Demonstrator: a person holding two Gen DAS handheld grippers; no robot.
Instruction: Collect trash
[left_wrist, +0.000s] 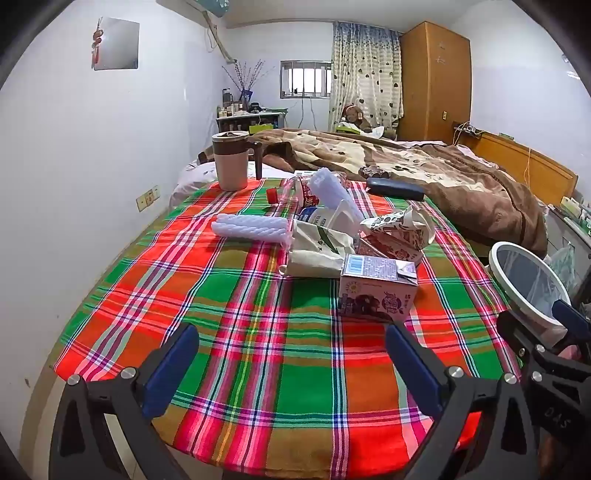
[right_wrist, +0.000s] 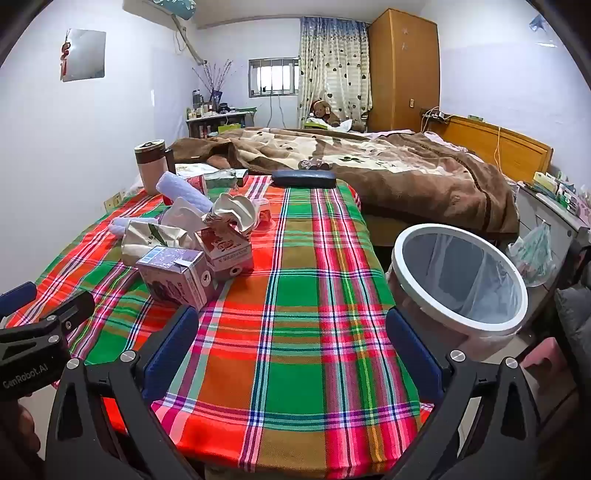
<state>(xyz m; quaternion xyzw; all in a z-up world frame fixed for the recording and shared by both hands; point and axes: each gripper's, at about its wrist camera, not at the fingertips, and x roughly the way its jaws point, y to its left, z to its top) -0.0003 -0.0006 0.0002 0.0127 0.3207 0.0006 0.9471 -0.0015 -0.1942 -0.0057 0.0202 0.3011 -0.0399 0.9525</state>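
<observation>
While you hold both tools low over the plaid worktop, your left gripper and right gripper have their blue fingers spread wide, and they grasp nothing. In the left view, the trash pile lies at 12 o'clock: a purple carton, crumpled cartons and a white wrapper. The white-rimmed bin stands just beside the worktop's edge, at 2 o'clock in the right view.

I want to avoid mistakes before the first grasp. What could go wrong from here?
1. The cartons lie crowded together; taking the purple carton could knock its neighbours.
2. The mug and the dark case are near the trash and could be taken by mistake.
3. The bin stands past the table edge, so a dropped piece might miss it.
</observation>
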